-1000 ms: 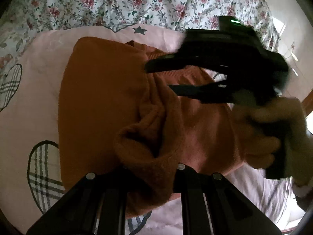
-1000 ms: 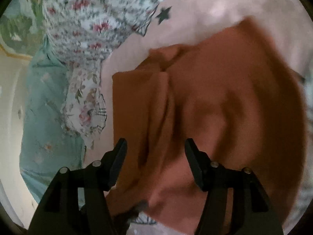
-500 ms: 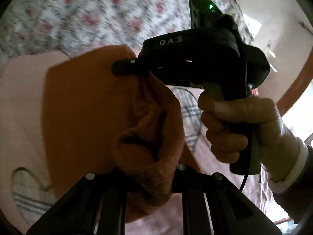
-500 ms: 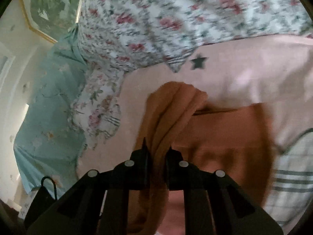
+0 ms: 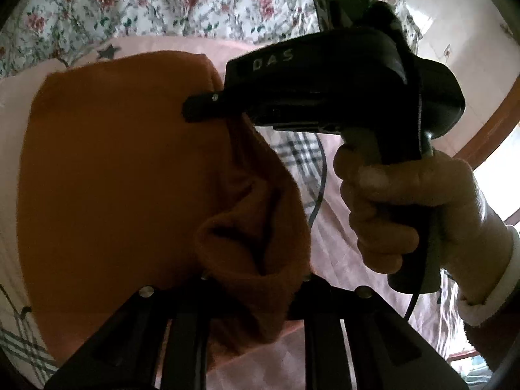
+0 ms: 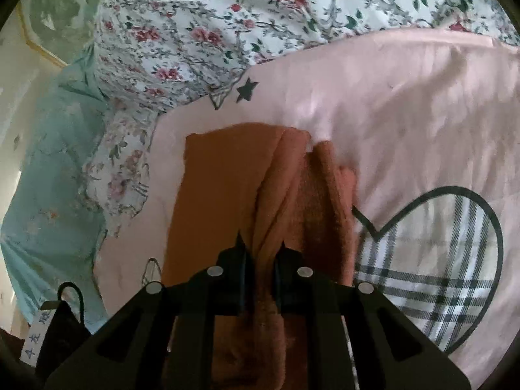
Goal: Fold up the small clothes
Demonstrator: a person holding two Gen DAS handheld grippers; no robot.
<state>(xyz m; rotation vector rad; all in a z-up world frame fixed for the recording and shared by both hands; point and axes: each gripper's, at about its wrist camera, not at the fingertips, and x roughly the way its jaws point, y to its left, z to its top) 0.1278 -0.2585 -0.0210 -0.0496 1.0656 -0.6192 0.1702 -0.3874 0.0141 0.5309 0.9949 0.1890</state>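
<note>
Between the two claws hangs one rust-orange knit garment [image 5: 107,169], its lower part lying on the pink bedcover [image 6: 390,104] ahead of the right claw. The left claw [image 5: 252,279] is pinching a bunched, rolled edge of the knit right at its tips; the right claw [image 6: 260,256] has its fingers pressed together on a gathered fold, with the rest of the cloth trailing forward from it in long ridges. Seen from the left claw, the right one sits up and to the right, its tip at the garment's upper edge, gripped by the person's hand [image 5: 406,208].

What could go wrong, as I judge it: each claw holds a thick wad rather than a clean edge, so a layer may slip out as the cloth is carried over, leaving a crooked fold. If the claws pull apart unevenly, the ridges ahead of the right claw could set into creases. The trailing cable [image 5: 320,175] beside the right claw might also snag the knit.

Counted: one garment, two claws, one pink bedcover with a plaid heart [image 6: 432,260], one floral quilt [image 6: 227,16] beyond.
</note>
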